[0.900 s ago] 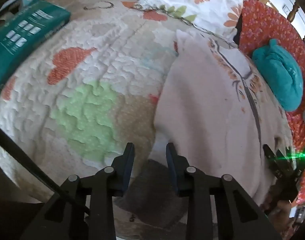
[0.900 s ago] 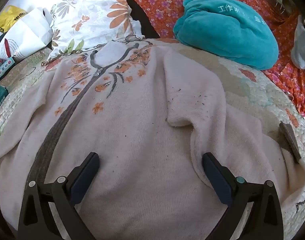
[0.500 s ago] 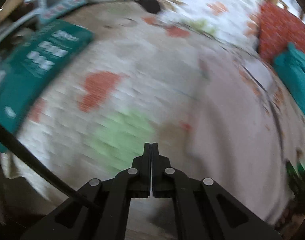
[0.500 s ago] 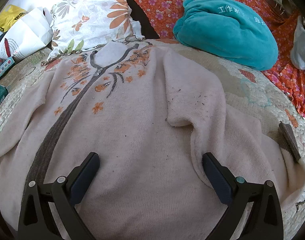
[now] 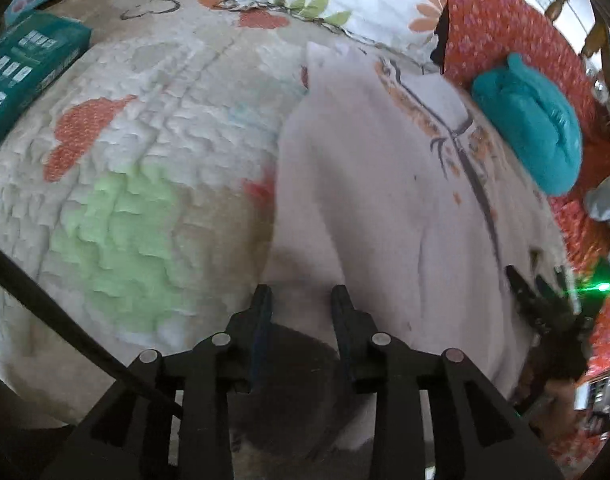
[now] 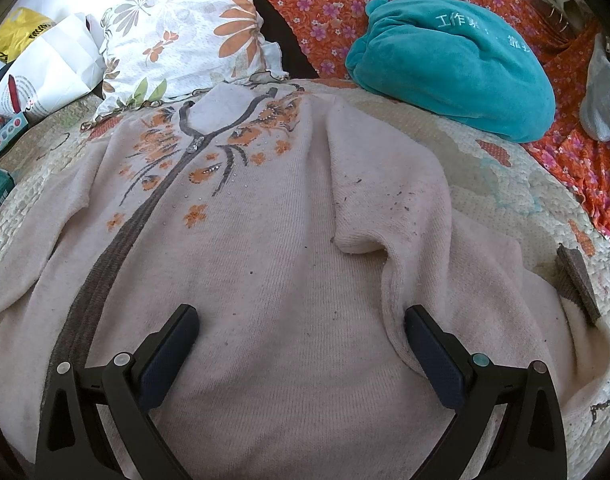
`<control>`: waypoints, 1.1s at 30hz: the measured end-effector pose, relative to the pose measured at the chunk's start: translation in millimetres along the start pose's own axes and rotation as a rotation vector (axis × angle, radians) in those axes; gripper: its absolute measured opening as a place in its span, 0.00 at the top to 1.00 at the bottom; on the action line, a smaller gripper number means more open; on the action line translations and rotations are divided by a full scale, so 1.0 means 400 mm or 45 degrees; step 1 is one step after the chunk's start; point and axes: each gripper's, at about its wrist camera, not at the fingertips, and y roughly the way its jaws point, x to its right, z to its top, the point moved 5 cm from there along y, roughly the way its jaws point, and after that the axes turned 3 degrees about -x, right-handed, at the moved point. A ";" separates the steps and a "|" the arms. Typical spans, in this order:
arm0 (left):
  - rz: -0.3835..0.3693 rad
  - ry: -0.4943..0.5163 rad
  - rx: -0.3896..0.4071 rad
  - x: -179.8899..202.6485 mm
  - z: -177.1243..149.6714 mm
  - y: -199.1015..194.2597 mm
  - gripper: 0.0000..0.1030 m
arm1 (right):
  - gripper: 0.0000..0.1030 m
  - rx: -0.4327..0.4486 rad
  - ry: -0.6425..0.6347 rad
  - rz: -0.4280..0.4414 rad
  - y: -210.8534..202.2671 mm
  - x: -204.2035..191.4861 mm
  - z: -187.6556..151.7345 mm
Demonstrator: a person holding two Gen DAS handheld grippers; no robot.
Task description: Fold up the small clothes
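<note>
Pale pink knitted cardigan (image 6: 289, 264) with a brown zip band and orange flower embroidery, spread front-up on a quilted patchwork bedspread (image 5: 117, 168); both grippers above it.

Left gripper (image 5: 301, 300): jaws part-open with a narrow gap, over the brown cuff (image 5: 297, 364) at the end of the cardigan's sleeve; cuff fabric lies between the fingers; the pads are not seen pressing on it; right gripper (image 6: 301, 328): jaws spread to full width, pointing down over the lower front of the cardigan, nothing held; the far sleeve lies folded across the cardigan's front; a teal plush bundle (image 6: 453, 64) and a flower-print pillow (image 6: 185, 40) lie beyond the collar; a teal box (image 5: 21, 72) rests at the bedspread's left edge.
</note>
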 end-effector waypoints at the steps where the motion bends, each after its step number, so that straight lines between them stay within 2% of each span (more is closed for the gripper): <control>1: 0.037 0.029 0.017 0.006 0.006 -0.002 0.88 | 0.00 0.000 0.000 0.000 0.000 0.000 0.000; 2: 0.071 0.048 0.027 0.007 0.011 -0.007 0.97 | 0.00 0.001 0.003 0.003 0.000 0.000 0.000; 4: 0.095 -0.002 0.091 -0.021 0.029 -0.043 0.96 | 0.00 0.000 0.001 0.001 0.000 0.000 0.000; 5: 0.110 -0.022 0.182 -0.024 0.027 -0.057 0.97 | 0.00 0.001 0.002 0.001 0.000 0.000 0.000; 8: 0.282 -0.128 0.295 -0.141 0.062 -0.143 0.97 | 0.00 0.001 0.000 -0.001 -0.001 0.000 0.000; 10: 0.444 -0.219 0.354 -0.241 0.092 -0.197 0.96 | 0.00 0.001 0.000 -0.001 -0.001 0.001 0.001; 12: 0.535 -0.327 0.371 -0.327 0.116 -0.229 0.96 | 0.00 0.001 0.001 0.000 -0.001 0.001 0.001; 13: 0.546 -0.366 0.359 -0.348 0.124 -0.237 0.96 | 0.00 0.002 0.001 0.000 0.001 -0.003 -0.005; 15: 0.472 -0.411 0.358 -0.372 0.119 -0.254 0.96 | 0.00 0.003 0.003 0.001 0.007 -0.011 -0.017; 17: 0.416 -0.391 0.399 -0.329 0.099 -0.268 0.82 | 0.00 0.004 0.005 0.001 0.007 0.000 -0.009; 19: 0.346 -0.307 0.434 -0.249 0.097 -0.262 0.42 | 0.00 -0.001 0.003 0.000 0.008 0.000 -0.009; 21: 0.272 -0.237 0.496 -0.159 0.092 -0.244 0.32 | 0.00 -0.026 -0.003 -0.001 0.009 0.002 -0.008; 22: 0.237 -0.191 0.517 -0.126 0.088 -0.246 0.32 | 0.00 -0.069 -0.010 0.005 0.008 0.001 -0.002; 23: 0.197 -0.129 0.498 -0.086 0.092 -0.231 0.32 | 0.09 -0.126 -0.013 0.019 -0.004 0.006 0.007; 24: 0.145 -0.063 0.470 -0.038 0.091 -0.207 0.32 | 0.27 -0.161 0.010 0.050 -0.023 0.023 0.018; 25: 0.107 -0.019 0.454 -0.005 0.088 -0.184 0.32 | 0.34 -0.172 0.061 0.117 -0.068 0.059 0.042; 26: 0.078 0.030 0.443 0.022 0.083 -0.163 0.32 | 0.36 -0.150 0.094 0.148 -0.102 0.088 0.059; 27: 0.079 0.091 0.427 0.059 0.068 -0.137 0.32 | 0.36 -0.102 0.119 0.120 -0.150 0.138 0.081; 29: 0.091 0.171 0.414 0.095 0.051 -0.100 0.32 | 0.30 -0.074 0.109 -0.052 -0.208 0.240 0.111; 31: 0.100 0.205 0.389 0.113 0.042 -0.061 0.32 | 0.25 -0.155 0.068 -0.233 -0.211 0.334 0.116; 33: 0.059 0.196 0.352 0.120 0.042 -0.031 0.32 | 0.25 -0.295 0.067 -0.326 -0.170 0.408 0.092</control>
